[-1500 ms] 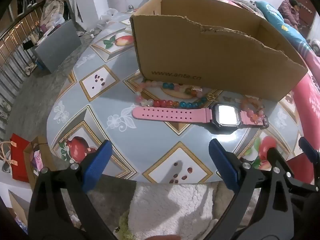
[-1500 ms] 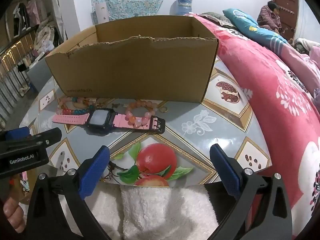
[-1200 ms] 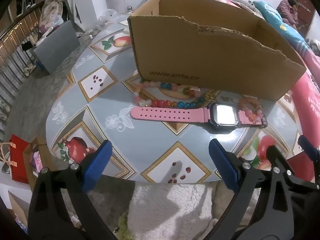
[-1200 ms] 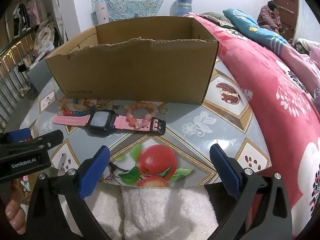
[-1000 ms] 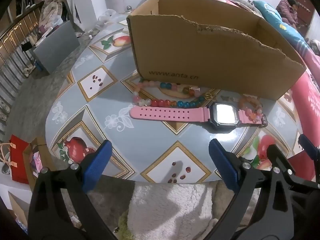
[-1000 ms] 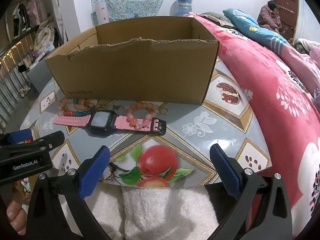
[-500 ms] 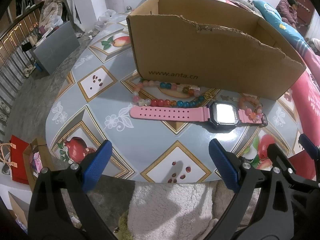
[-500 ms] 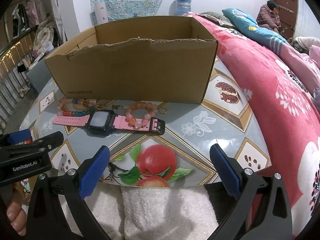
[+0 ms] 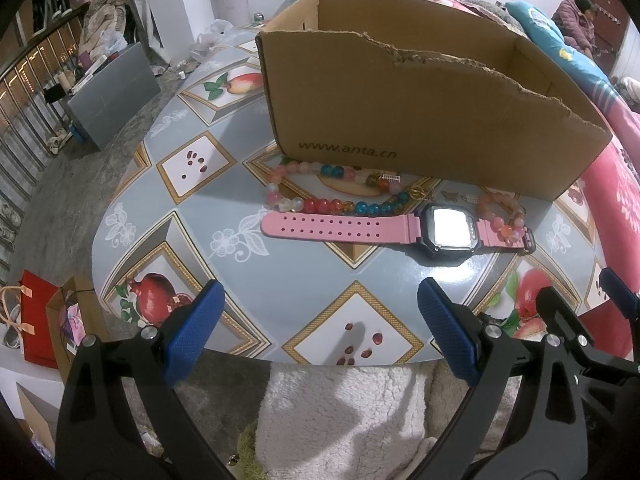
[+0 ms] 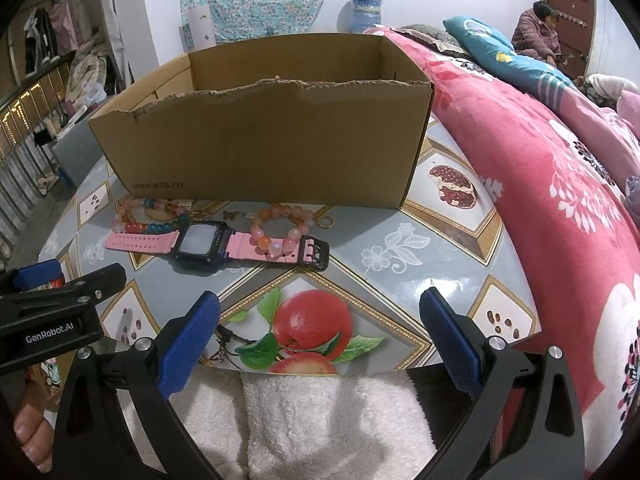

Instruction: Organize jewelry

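Both claws hang over the near edge of the fruit-patterned round table (image 9: 132,216), jaws spread wide and holding nothing: the left gripper (image 9: 316,332) low in its frame, the right gripper (image 10: 320,332) likewise.

The jewelry lies mid-frame, in front of the torn brown cardboard box (image 9: 420,120). A pink-strapped digital watch with a black case (image 10: 202,242) lies flat. A string of red, blue and pink glass beads (image 9: 332,196) sits just behind its long strap, touching the box foot. A peach bead bracelet (image 10: 278,226) lies draped over the buckle end, and a small gold ring (image 10: 326,222) is just beside it.

I'd guess the watch is light and its strap floppy, so pinch the stiff case across its sides. The beads look hard, slick and prone to rolling; grip across the strand.
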`<state>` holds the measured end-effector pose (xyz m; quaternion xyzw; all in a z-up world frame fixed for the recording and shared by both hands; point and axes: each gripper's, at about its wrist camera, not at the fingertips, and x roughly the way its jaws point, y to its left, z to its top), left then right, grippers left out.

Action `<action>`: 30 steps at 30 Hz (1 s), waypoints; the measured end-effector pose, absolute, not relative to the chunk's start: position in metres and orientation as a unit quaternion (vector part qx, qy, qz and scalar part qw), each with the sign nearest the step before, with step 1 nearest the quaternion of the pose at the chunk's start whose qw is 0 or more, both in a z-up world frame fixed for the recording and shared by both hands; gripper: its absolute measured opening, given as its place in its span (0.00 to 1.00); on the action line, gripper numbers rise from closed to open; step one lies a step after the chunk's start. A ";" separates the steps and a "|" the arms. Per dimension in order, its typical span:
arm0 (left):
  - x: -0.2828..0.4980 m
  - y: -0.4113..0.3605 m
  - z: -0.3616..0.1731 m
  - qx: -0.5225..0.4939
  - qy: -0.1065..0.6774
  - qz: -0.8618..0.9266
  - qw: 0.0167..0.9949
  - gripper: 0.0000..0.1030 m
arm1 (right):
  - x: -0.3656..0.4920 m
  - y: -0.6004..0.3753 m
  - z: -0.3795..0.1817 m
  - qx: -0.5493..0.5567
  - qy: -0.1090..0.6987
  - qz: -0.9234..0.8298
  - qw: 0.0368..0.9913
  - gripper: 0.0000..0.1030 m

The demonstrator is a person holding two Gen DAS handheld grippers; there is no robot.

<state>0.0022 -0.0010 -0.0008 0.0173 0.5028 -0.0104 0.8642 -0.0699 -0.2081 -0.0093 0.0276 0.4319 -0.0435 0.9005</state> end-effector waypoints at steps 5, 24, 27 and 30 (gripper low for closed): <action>0.002 -0.001 -0.001 0.018 0.503 -0.011 0.864 0.91 | -0.070 -0.208 -0.009 0.027 0.432 -0.044 0.900 0.95; -0.001 -0.001 0.003 0.018 0.502 -0.011 0.865 0.91 | -0.070 -0.209 -0.007 0.027 0.431 -0.044 0.901 0.95; -0.002 -0.001 0.003 0.018 0.502 -0.011 0.865 0.91 | -0.070 -0.209 -0.007 0.027 0.431 -0.044 0.901 0.95; -0.002 -0.001 0.003 0.018 0.501 -0.011 0.865 0.91 | -0.071 -0.210 -0.007 0.027 0.430 -0.044 0.901 0.95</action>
